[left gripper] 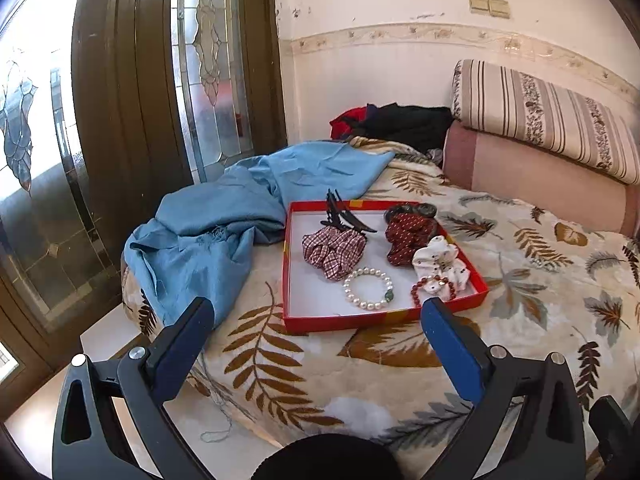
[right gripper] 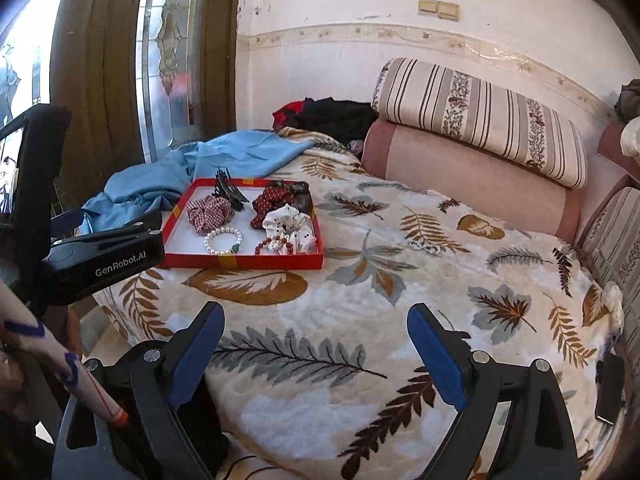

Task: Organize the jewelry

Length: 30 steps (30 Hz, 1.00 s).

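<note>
1. The left gripper [left gripper: 316,316] has its jaws spread wide and empty, hovering just short of the red tray [left gripper: 352,320], which already holds the pearl bracelet [left gripper: 369,289].
2. A loose bead bracelet [right gripper: 425,246] lies on the bed [right gripper: 360,320], right of the tray.
3. The right gripper [right gripper: 316,322], wide open and empty too, looks nearer; the bracelet sits ahead and to its right.

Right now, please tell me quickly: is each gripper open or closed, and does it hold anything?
Left gripper: open, holding nothing.
Right gripper: open, holding nothing.
</note>
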Each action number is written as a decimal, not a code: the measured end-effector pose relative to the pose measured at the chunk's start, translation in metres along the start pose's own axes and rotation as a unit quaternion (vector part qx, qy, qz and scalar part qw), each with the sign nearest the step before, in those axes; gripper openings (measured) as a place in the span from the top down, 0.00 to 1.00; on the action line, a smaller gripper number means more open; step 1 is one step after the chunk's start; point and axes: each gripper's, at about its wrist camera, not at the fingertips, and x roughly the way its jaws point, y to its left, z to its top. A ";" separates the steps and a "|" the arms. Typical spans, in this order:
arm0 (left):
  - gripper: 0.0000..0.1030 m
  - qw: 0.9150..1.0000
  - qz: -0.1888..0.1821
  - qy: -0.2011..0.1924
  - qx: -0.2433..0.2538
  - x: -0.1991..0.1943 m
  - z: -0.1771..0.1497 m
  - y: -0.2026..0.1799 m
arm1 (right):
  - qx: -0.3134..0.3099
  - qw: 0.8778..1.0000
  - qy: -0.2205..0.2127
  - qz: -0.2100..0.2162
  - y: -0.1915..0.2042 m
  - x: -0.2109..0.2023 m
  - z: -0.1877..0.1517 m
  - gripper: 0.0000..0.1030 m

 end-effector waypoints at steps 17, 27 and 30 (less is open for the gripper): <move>0.00 0.999 -0.016 0.025 0.023 0.024 -0.006 -0.022 | 0.008 0.999 0.035 -0.006 -0.008 0.029 -0.004 0.08; 0.00 0.999 -0.021 0.024 0.024 0.022 -0.007 -0.023 | 0.003 0.999 0.041 -0.006 -0.006 0.033 -0.006 0.07; 0.00 0.999 -0.020 0.024 0.024 0.022 -0.007 -0.022 | 0.001 0.999 0.042 -0.007 -0.004 0.033 -0.006 0.07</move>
